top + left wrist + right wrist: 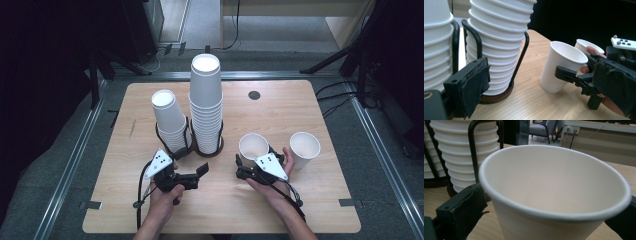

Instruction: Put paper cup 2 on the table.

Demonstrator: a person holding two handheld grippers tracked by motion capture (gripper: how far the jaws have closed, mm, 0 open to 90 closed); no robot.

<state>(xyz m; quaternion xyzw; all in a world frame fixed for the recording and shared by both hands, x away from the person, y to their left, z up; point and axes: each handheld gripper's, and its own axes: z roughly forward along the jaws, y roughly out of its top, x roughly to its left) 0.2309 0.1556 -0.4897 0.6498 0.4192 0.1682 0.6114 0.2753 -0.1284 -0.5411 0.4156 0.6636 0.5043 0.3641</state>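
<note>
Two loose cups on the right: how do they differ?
The near cup sits between the right tongs' jaws; the far cup stands free, nearer the table's right edge. In the left gripper view the near cup leans, while the far cup is mostly hidden behind it. Both are single, white, mouth-up paper cups.

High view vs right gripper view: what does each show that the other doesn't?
High view alone: both hand-held grippers, the left gripper empty, a second loose white paper cup, the shorter cup stack, the whole light wooden table.

Right gripper view alone: the gripped cup's empty cream interior, a grey chair behind.

Both: the white paper cup between the right gripper jaws, and the tall stack of white paper cups in its black wire holder.
</note>
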